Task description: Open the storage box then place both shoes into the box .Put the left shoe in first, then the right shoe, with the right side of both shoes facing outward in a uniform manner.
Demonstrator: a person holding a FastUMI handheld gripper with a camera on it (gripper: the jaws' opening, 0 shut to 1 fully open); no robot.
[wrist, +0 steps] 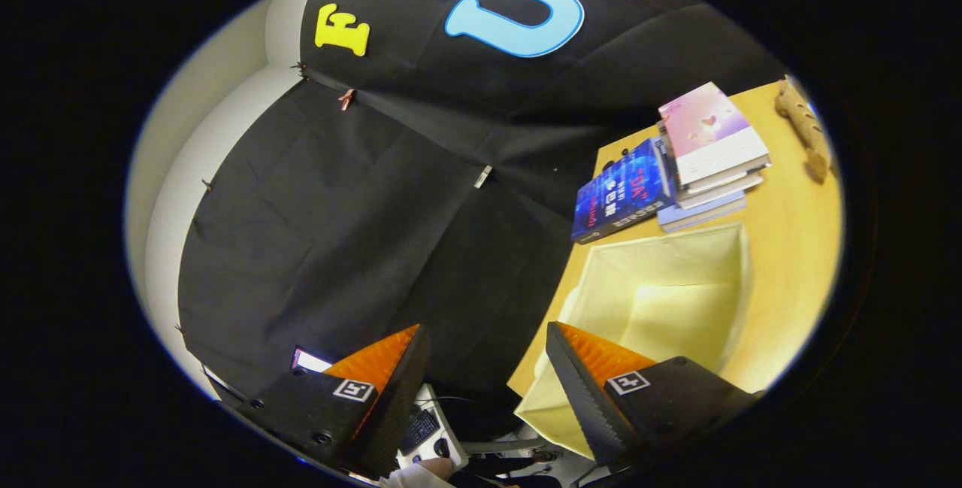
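Storage box: the pale yellow storage box (pixel 661 292) sits open and empty on the worktop (pixel 789 247), ready for shoes.
Hand-held gripper: the hand-held gripper (pixel 488 390) is spread, holding nothing, box beyond its right finger.
Books: a stack of books (pixel 676 165) lies behind the box, clear of its mouth.

The gripper (pixel 485 375) hangs with its fingers spread wide and nothing between them, out past the near edge of the tabletop (pixel 789 232), where the only thing ahead is the black cloth wall (pixel 338 232). The storage box (pixel 661 300) sits open at the tabletop's near edge, just beyond the right finger, its inside bare (the soft walls stand up on all sides, so the way in is from above). Behind it a stack of books (pixel 710 153) with a blue book (pixel 620 191) leaning beside it crowds the far edge, and a wooden object (pixel 808 131) lies near the far corner.
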